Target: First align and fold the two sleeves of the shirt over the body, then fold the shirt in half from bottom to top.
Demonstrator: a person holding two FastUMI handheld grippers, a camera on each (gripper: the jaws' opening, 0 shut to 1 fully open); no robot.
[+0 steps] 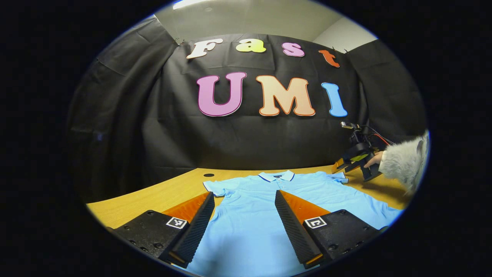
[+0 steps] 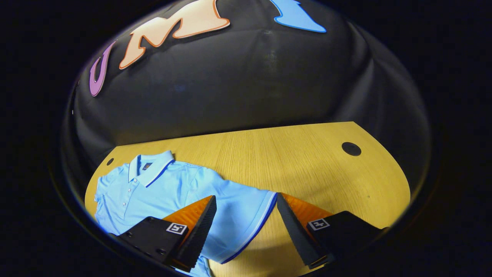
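A: Light blue shirt (image 1: 269,200), flat on the wooden table (image 2: 307,161), front up, collar toward the back wall.

B: Sleeves?

A: Both spread out sideways, unfolded.

B: Left gripper (image 1: 245,227)?

A: Fingers apart, above the shirt's body, holding nothing.

B: Right gripper (image 2: 246,231)?

A: Fingers apart, either side of the right sleeve's (image 2: 246,215) striped cuff. Contact: cannot tell. A hand (image 1: 374,158) in a fuzzy grey cuff (image 1: 403,161) holds it.

Bare table (image 2: 307,161) right of the shirt (image 2: 173,192), room between sleeve (image 2: 246,215) and booth wall (image 2: 246,96).
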